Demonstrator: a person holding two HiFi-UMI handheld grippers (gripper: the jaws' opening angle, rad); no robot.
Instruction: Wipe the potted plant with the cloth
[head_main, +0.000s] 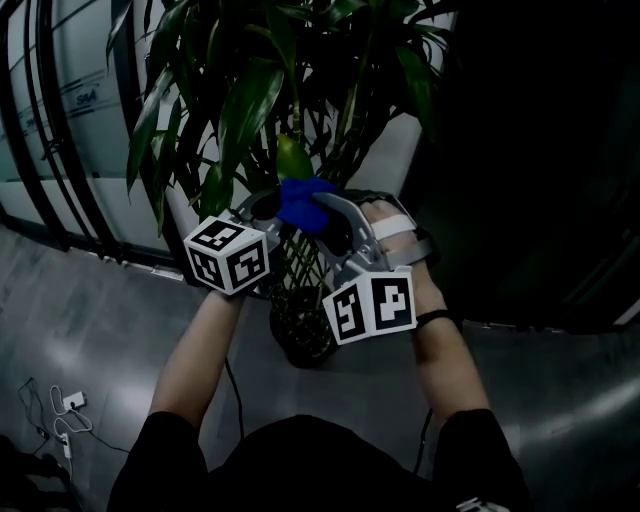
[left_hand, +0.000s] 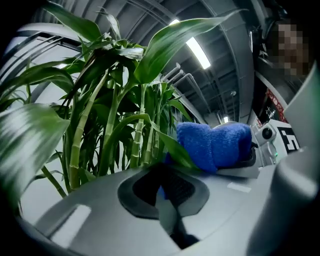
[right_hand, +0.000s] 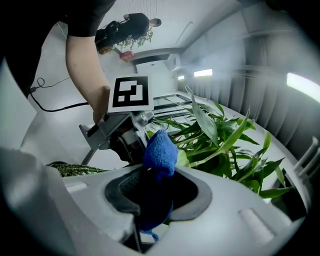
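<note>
- Your right claw (right_hand: 156, 192) is clamped on the blue cloth (right_hand: 160, 150). The cloth fills the gap between the pads, and a rounded wad of it stands out past the tips.
- Your left claw (left_hand: 165, 185) has its jaws drawn together on the end of a green leaf (left_hand: 175, 147). The leaf arcs down from the stems into the pads.
- The two claws meet tip to tip. In the left gripper view the cloth sits at 2 o'clock from the left claw's pads and presses against that leaf.
- In the head view the cloth is at 12 o'clock from your right claw's marker cube (head_main: 370, 305), just below a pale leaf tip.
- The potted plant (head_main: 250, 100) rises at 12 o'clock from both claws, with long dark leaves fanning overhead. Its jointed stalks show in the left gripper view.
- The pot (head_main: 300, 330) stands on the grey floor (head_main: 90, 320), at 6 o'clock from the claws and between your forearms.
- A white cable and plug (head_main: 65, 410) lie on the floor at 8 o'clock, well apart from the pot.
</note>
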